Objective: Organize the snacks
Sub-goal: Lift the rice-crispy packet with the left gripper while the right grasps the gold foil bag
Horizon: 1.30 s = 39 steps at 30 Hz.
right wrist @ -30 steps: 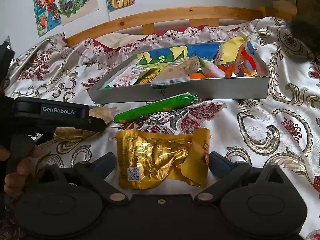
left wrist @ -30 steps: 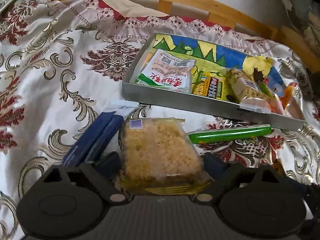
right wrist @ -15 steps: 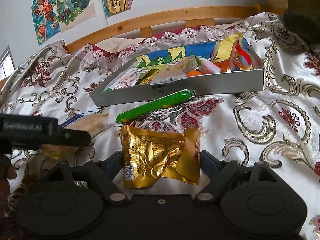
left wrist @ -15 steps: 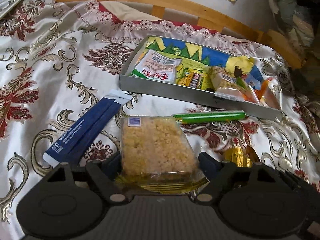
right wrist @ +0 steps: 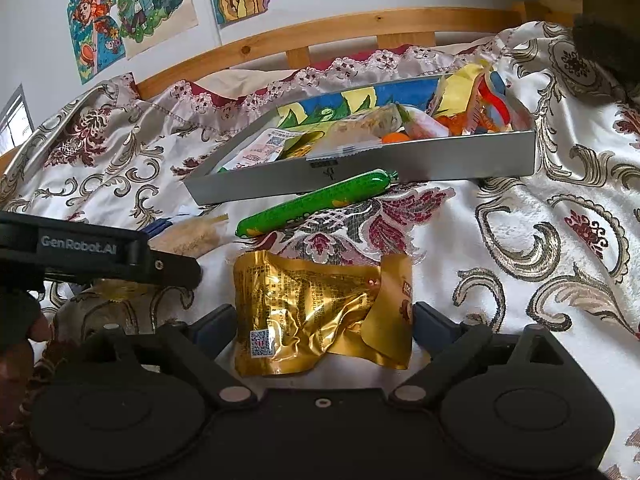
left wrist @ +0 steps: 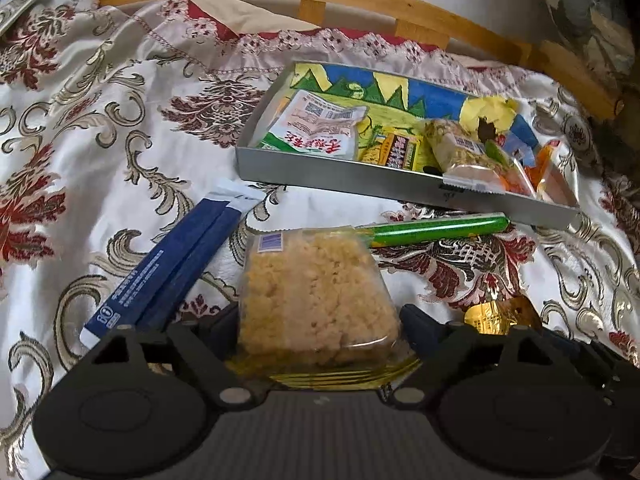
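your left claw (left wrist: pixel 320 320) holds the clear-wrapped golden puffed-rice cake (left wrist: pixel 316 292): carry it level (slippery film) into the shallow grey tray (left wrist: pixel 340 178) ahead.

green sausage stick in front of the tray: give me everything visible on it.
The green plastic-wrapped sausage stick is a slim, glossy tube, bright green with small yellow marks and a crimped tip at its far end. It lies flat on the patterned satin bedspread, running diagonally just in front of the grey tray's front wall, its far end at or touching that wall. No gripper touches it. The gold foil packet lies nearer the camera, apart from it.
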Motion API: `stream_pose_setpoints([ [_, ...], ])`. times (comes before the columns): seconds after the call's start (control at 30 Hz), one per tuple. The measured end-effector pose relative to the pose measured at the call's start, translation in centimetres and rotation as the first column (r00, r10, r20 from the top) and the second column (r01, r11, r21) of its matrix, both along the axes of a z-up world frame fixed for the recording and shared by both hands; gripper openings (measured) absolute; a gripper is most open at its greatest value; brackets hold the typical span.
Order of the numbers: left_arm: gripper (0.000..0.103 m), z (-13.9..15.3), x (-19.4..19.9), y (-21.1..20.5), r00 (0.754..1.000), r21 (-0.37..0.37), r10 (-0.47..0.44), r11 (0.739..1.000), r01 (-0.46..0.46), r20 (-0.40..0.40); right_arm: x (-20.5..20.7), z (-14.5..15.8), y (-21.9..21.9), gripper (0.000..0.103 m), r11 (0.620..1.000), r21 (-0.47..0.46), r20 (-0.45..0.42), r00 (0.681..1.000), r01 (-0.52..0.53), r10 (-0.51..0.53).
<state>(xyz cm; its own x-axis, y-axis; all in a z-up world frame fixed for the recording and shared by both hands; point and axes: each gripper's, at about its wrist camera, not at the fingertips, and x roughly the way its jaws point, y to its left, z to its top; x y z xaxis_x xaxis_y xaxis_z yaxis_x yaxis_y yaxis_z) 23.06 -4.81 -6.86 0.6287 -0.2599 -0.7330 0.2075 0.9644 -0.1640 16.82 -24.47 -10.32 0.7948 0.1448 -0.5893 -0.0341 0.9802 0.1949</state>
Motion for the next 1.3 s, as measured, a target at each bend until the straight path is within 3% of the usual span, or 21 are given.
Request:
stream_pose_setpoints([
  [0.2, 0.082, 0.3, -1.7, 0.2, 0.999, -0.004, 0.019, 1.0, -0.019, 0.027, -0.3, 0.0, -0.1, 0.083, 1.0, -0.011, 0.007, 1.0, 0.022, -0.022],
  [0.53, 0.082, 0.5, -5.5, 2.0, 0.994, -0.119, 0.102, 0.988, -0.097, 0.034, -1.5, 0.1, -0.8, 0.07, 0.998, 0.037, 0.032, 0.998, 0.052, -0.053],
  [1.0, 0.081, 1.0, -8.0, 2.0, 0.993, -0.181, 0.117, 0.977, -0.113, 0.013, -4.0, 1.8, -0.3, 0.069, 0.999, -0.003, 0.084, 0.995, 0.052, -0.051],
  [1.3, 0.081, 2.7, -9.9, 2.0, 0.992, -0.199, 0.124, 0.973, -0.116, 0.026, -5.8, 4.3, -0.7, 0.069, 0.998, 0.005, 0.157, 0.986, 0.064, -0.064],
])
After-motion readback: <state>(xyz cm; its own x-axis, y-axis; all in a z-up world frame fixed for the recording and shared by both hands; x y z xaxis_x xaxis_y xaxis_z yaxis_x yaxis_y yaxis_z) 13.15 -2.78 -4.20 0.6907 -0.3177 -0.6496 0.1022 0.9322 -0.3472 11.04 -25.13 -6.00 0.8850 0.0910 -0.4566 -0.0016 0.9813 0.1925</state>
